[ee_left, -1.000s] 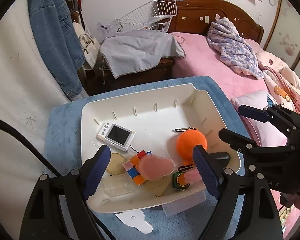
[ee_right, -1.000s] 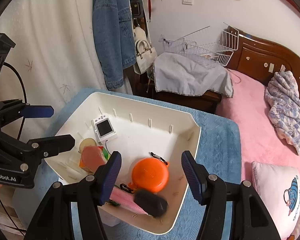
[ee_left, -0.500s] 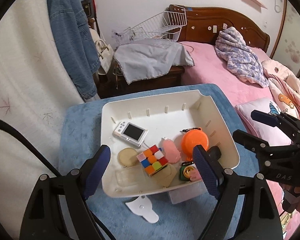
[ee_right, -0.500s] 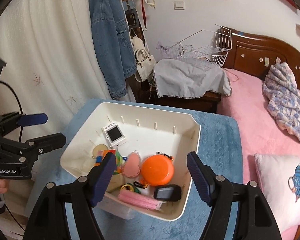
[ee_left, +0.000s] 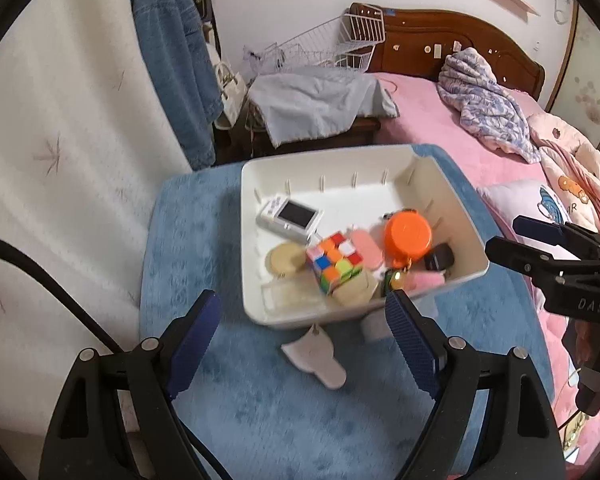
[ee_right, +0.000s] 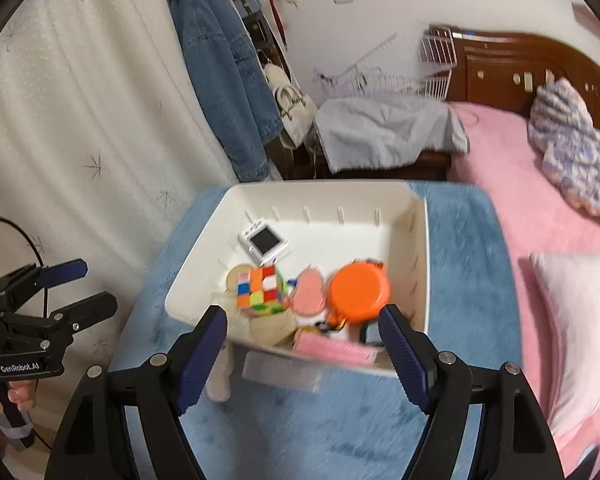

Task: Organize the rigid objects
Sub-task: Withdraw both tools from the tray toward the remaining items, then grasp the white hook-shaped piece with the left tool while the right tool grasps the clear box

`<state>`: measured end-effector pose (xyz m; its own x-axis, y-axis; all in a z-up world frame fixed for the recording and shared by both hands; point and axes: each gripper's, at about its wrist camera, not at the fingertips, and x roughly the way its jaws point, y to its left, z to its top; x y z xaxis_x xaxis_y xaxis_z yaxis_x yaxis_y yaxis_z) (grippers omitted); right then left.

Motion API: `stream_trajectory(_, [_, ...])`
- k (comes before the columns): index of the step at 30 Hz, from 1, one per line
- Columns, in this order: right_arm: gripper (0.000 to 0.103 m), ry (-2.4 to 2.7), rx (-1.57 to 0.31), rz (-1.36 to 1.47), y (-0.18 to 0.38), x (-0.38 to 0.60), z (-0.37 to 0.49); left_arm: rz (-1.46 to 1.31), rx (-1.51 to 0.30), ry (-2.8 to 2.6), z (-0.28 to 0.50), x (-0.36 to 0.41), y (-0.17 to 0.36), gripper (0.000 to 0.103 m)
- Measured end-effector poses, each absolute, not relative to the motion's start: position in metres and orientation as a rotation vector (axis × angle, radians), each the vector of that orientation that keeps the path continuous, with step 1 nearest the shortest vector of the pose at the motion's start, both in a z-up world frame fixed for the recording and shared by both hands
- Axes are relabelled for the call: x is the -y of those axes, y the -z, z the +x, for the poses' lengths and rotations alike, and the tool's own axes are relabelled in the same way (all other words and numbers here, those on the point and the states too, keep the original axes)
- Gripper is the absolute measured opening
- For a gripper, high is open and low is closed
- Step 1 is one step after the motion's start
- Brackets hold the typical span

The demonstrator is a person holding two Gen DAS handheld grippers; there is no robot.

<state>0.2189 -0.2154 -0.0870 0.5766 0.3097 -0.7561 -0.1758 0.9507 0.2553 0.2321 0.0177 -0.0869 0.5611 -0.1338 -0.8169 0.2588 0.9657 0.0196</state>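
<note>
A white tray [ee_left: 432, 164] [ee_right: 420, 240] sits on a blue cloth [ee_left: 260, 400]. In it lie a colour cube [ee_left: 334, 262] [ee_right: 262, 290], an orange round tape measure [ee_left: 407, 236] [ee_right: 358, 292], a small white camera [ee_left: 290, 218], a pink oval piece [ee_left: 367, 248], a tan disc [ee_left: 286, 258], a black piece [ee_left: 440, 258] and a pink brush [ee_right: 332, 348]. My left gripper [ee_left: 302, 320] [ee_right: 68, 284] hangs open before the tray's near wall, holding nothing. My right gripper [ee_right: 300, 314] [ee_left: 540, 240] is over the near wall with its jaws opening and nothing between the pads.
A white flat piece [ee_left: 316, 356] and a clear box [ee_right: 282, 370] lie on the cloth by the tray's near edge. A pink bed [ee_left: 440, 128] is to the right. Behind stand a draped nightstand [ee_left: 320, 104], a wire basket [ee_left: 340, 44] and a hanging denim jacket [ee_left: 172, 52].
Both grippers have backed away from the tray, which now looks smaller and farther. The right jaws have spread wider. The pink oval and the black piece have come to rest in the tray.
</note>
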Motion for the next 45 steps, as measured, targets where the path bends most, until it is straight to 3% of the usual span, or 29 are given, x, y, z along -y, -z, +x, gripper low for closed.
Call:
stream_trajectory(20, [0.079, -0.135, -1.043, 0.261, 0.141, 0.178, 0.198, 0.121, -1.199, 0.398, 0.230, -0.046, 0.151, 0.086])
stream_trajectory(29, [0.079, -0.097, -1.089, 0.246, 0.177, 0.163, 0.202, -0.031, -1.383, 0.348, 0.257, -0.052, 0.203, 0.086])
stream_trajectory(45, [0.085, -0.103, -1.084, 0.121, 0.214, 0.145, 0.209, -0.312, -1.519, 0.198, 0.278, -0.059, 0.255, 0.086])
